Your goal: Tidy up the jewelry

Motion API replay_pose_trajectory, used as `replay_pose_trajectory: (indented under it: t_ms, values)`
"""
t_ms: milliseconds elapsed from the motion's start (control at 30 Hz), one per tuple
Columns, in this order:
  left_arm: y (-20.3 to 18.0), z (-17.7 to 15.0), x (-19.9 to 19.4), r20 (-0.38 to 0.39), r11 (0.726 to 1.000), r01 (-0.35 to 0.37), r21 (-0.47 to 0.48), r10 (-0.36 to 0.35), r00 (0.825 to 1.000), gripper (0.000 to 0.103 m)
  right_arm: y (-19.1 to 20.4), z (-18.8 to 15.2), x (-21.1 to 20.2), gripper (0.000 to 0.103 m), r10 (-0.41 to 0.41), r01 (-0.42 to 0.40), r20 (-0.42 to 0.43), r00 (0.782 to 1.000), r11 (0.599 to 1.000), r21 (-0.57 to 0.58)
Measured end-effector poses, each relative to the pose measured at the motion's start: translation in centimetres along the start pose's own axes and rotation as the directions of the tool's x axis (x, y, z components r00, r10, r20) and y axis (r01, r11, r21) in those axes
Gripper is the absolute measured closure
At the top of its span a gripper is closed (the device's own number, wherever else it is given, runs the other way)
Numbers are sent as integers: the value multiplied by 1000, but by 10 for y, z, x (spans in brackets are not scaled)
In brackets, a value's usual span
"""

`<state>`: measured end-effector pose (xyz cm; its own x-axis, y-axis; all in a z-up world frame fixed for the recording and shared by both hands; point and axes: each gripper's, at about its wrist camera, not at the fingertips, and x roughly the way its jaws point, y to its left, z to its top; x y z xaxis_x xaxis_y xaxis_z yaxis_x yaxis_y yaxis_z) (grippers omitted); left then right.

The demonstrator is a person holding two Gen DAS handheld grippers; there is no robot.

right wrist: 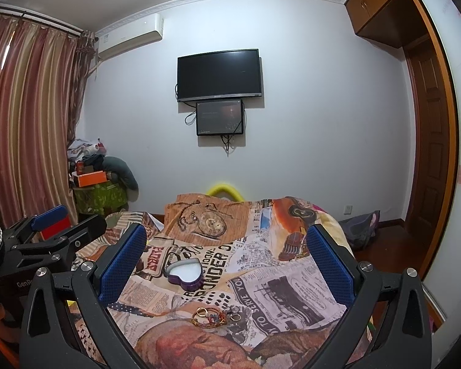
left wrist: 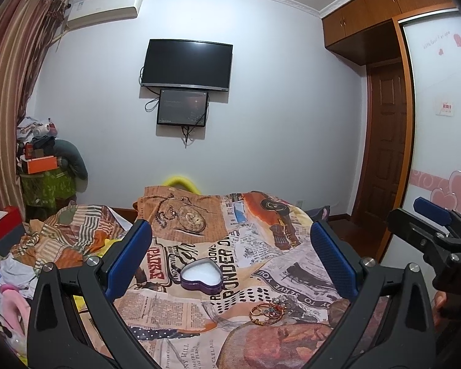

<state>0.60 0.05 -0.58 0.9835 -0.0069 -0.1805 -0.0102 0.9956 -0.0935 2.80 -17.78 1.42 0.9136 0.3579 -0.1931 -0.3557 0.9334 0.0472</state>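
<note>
A purple heart-shaped box with a white lining lies open on the printed bedspread; it also shows in the right wrist view. A small heap of jewelry, gold rings and a beaded bracelet, lies on the bedspread nearer to me than the box, seen too in the right wrist view. My left gripper is open and empty, held above the bed with box and jewelry between its fingers. My right gripper is open and empty, also above the bed.
The right gripper's body shows at the right edge of the left view; the left gripper's body shows at the left of the right view. A cluttered pile stands by the curtain. A red box sits at far left.
</note>
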Motion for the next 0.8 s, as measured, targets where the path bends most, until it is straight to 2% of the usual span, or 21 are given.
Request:
replay_pose_trajectory:
  t_ms: [800]
  values:
    - [-4, -2, 3, -2, 1000, 3, 5, -3, 1000, 0, -1, -2, 3, 0, 0, 0, -5, 1000, 1000, -6]
